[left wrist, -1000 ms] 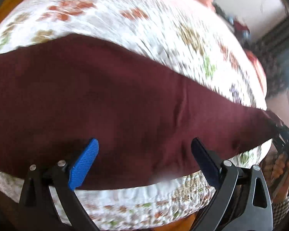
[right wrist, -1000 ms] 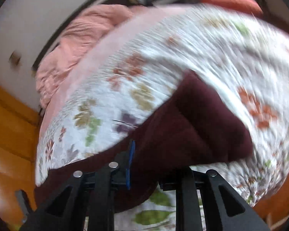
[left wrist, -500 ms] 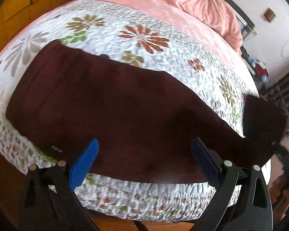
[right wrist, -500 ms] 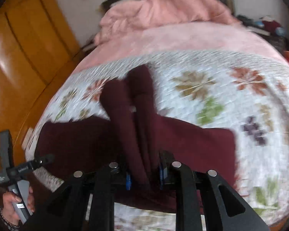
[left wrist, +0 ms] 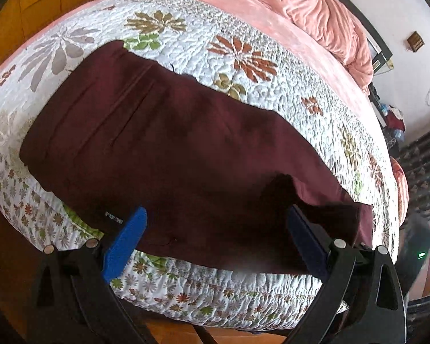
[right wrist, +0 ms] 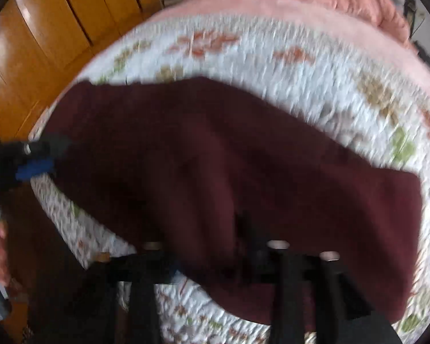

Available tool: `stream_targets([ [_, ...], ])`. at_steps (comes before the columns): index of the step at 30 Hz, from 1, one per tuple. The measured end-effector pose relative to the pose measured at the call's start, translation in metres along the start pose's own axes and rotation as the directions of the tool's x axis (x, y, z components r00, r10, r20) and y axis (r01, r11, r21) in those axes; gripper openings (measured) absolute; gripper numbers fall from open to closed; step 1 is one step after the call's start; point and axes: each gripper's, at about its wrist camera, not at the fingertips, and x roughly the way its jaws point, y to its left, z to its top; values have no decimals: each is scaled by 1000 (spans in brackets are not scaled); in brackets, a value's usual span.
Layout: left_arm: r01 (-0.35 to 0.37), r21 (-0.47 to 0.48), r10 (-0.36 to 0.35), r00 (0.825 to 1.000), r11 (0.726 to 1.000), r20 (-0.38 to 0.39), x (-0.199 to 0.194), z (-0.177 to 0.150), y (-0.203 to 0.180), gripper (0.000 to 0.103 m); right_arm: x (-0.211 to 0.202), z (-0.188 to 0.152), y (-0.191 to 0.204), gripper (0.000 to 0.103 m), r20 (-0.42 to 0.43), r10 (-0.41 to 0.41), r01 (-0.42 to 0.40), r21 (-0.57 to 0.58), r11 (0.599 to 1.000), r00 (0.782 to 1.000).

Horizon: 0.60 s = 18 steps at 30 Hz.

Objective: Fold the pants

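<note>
Dark maroon pants (left wrist: 163, 149) lie lengthwise across the floral quilt (left wrist: 243, 57) near the bed's front edge. My left gripper (left wrist: 215, 238) is open and empty, its blue pads (left wrist: 126, 240) hovering over the pants' front edge. In the blurred right wrist view the pants (right wrist: 215, 154) fill the middle. My right gripper (right wrist: 212, 243) is shut on a bunched fold of the leg end and holds it over the rest of the pants. That folded leg end (left wrist: 324, 218) shows at the right in the left wrist view. The left gripper (right wrist: 34, 160) shows at the far left in the right wrist view.
A pink blanket (left wrist: 315, 11) is heaped at the head of the bed. Wooden wardrobe doors (right wrist: 57, 28) stand left of the bed. Wooden floor (left wrist: 186, 332) runs below the bed's front edge. Clutter (left wrist: 392, 117) sits by the wall at the right.
My right gripper has carried the leg end leftward over the pants, doubling them. My left gripper has pulled back from the cloth and stays open.
</note>
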Motion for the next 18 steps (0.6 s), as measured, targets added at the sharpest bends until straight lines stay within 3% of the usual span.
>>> stream_targets([
  [4, 28, 20, -28, 1000, 999, -5, 2, -3, -13, 97, -30, -14, -20, 66, 63, 152, -155, 48, 987, 986],
  [5, 34, 33, -34, 999, 999, -3, 1, -4, -18, 97, -46, -17, -35, 69, 107, 215, -226, 102, 969, 971],
  [7, 63, 74, -62, 998, 995, -15, 4, -6, -37, 97, -78, -21, -68, 75, 207, 236, -276, 188, 943, 949],
  [9, 121, 114, -113, 991, 986, -70, 13, -11, -58, 97, -102, -24, -103, 77, 252, 167, -235, 270, 934, 953],
  [11, 164, 93, -149, 978, 982, -149, 30, -16, -72, 97, -116, -31, -138, 78, 263, 98, -185, 329, 926, 960],
  [13, 129, 87, -111, 977, 988, -182, 44, -20, -77, 97, -120, -39, -165, 79, 220, 19, -102, 375, 921, 975],
  [15, 93, 69, -76, 973, 993, -219, 57, -23, -77, 97, -116, -49, -187, 79, 169, 6, -76, 407, 910, 986],
  [18, 155, -26, -156, 943, 988, -294, 70, -26, -68, 97, -106, -64, -203, 79, 132, 8, -66, 444, 894, 991],
])
